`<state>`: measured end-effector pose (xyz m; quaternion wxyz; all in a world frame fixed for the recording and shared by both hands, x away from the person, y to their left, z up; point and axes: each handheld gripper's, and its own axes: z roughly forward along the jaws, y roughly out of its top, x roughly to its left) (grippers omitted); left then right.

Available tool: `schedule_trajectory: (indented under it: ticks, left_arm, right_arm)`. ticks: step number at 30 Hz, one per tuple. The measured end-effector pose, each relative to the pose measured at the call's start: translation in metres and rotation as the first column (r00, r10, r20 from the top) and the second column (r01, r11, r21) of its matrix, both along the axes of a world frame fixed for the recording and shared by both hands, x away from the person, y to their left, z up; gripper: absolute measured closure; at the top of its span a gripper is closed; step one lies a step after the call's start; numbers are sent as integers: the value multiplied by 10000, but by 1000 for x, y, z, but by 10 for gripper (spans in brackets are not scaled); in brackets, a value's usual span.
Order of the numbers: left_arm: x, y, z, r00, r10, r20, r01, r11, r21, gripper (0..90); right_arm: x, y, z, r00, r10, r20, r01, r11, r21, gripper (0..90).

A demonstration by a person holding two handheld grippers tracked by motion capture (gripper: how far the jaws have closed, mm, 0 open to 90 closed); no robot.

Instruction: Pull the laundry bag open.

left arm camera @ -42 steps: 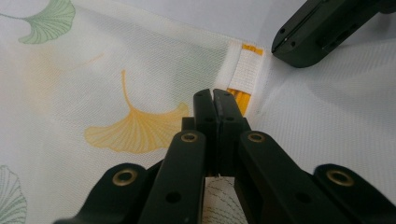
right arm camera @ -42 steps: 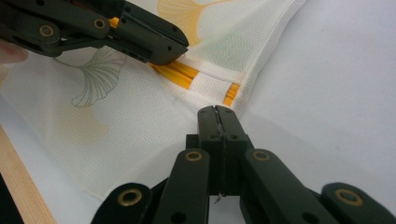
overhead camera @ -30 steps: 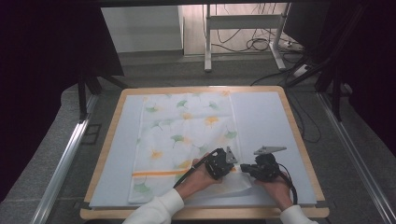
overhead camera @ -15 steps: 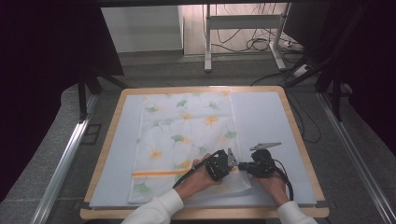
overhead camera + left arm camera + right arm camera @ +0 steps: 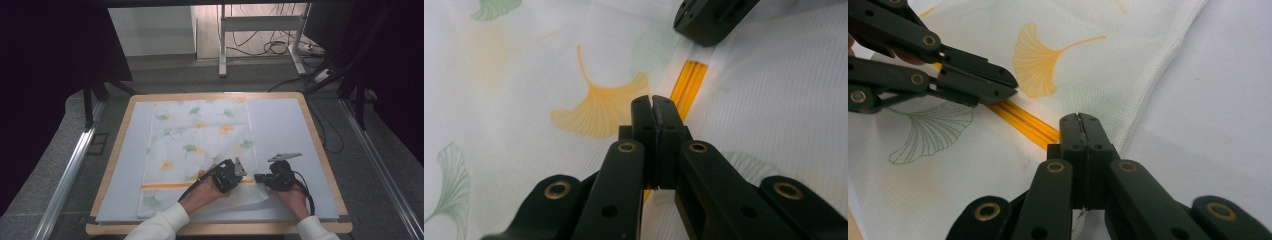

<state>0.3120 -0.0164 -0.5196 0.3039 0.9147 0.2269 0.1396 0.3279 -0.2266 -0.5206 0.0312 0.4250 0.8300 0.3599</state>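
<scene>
A thin white cloth (image 5: pixel 200 150) printed with ginkgo leaves is lying flat on the bench (image 5: pixel 285 125), its near right corner folding over by the orange stripe (image 5: pixel 1023 122). I am judging it light, limp and prone to slipping, best pinched at the hem. I am holding both the left tongs (image 5: pixel 654 107) and the right tongs (image 5: pixel 1080 125) fully closed, apparently nipping cloth near that stripe.

White ginkgo-print cloth (image 5: pixel 200 145) flat on table, near right corner rumpled.
</scene>
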Motion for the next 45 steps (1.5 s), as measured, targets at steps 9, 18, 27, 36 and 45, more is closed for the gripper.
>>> schedule_trajectory:
  ticks: [9,18,27,36,45]
  left_arm:
    - [-3,16,-1,9997,215,-104,-217,9996,-194,900]
    - [-5,30,-2,9992,372,-156,-375,9990,-225,900]
    - [-8,36,-1,9988,421,-247,-426,9988,-219,900]
    - [-7,43,-2,9976,580,-376,-592,9978,-310,900]
    - [-7,49,-1,9968,712,-352,-719,9972,-209,900]
  right_arm:
    - [0,-1,0,10000,13,54,-13,10000,4,895]
    - [-1,-1,0,10000,25,64,-25,10000,6,895]
    - [-1,-1,-1,9999,39,126,-39,10000,-2,895]
    - [-1,-1,-1,9998,62,166,-62,10000,-18,895]
    - [-2,-1,-1,9998,64,179,-64,10000,-16,895]
